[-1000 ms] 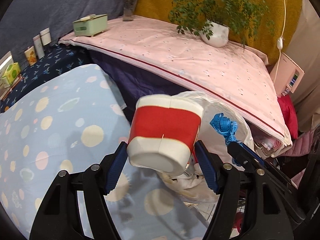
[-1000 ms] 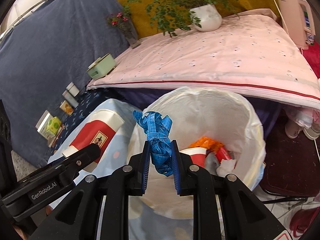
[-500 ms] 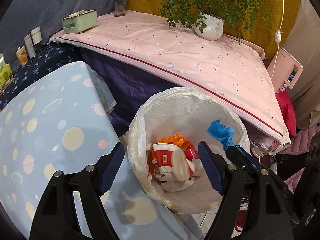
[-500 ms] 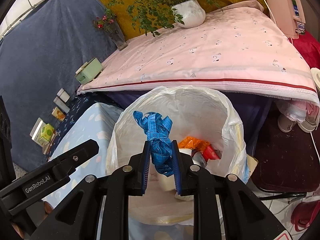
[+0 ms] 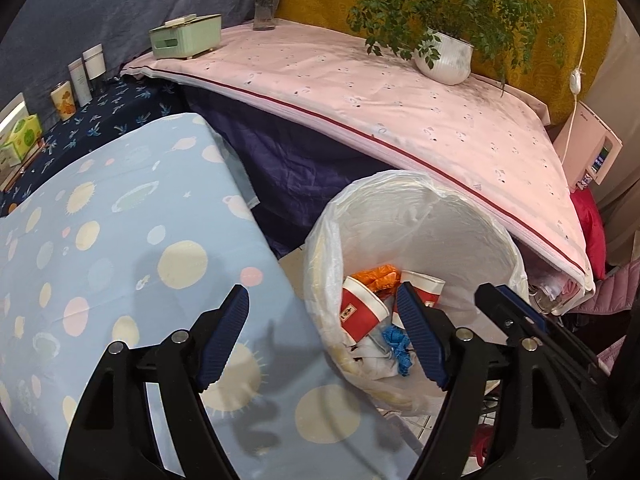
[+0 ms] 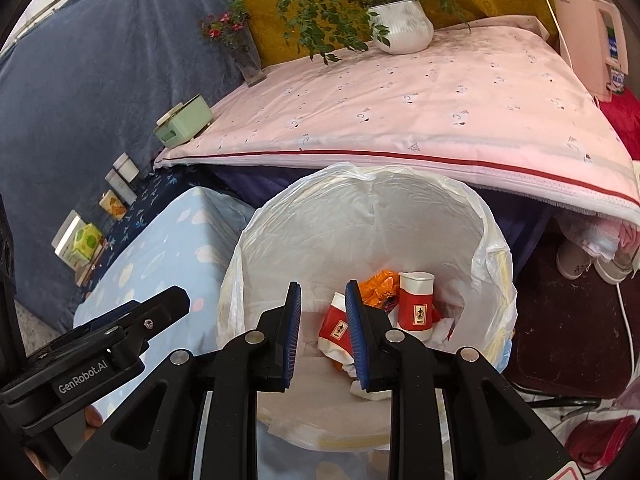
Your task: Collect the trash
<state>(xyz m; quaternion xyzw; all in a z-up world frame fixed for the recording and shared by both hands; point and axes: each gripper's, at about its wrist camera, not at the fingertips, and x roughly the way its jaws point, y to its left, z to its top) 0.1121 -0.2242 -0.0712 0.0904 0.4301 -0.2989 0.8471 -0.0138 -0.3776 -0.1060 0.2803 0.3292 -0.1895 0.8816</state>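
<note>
Both grippers [image 5: 322, 320] [image 6: 322, 312] angle down over bin [image 6: 256, 240].

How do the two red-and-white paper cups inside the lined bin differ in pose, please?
In the right wrist view, the right cup stands roughly upright against the orange wrapper, fully visible. The left cup lies tilted, partly hidden behind the right gripper. Both share red bands, white rims and a small label.

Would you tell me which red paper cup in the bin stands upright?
The right-hand red cup, beside the orange wrapper; the other cup leans tilted.
</note>
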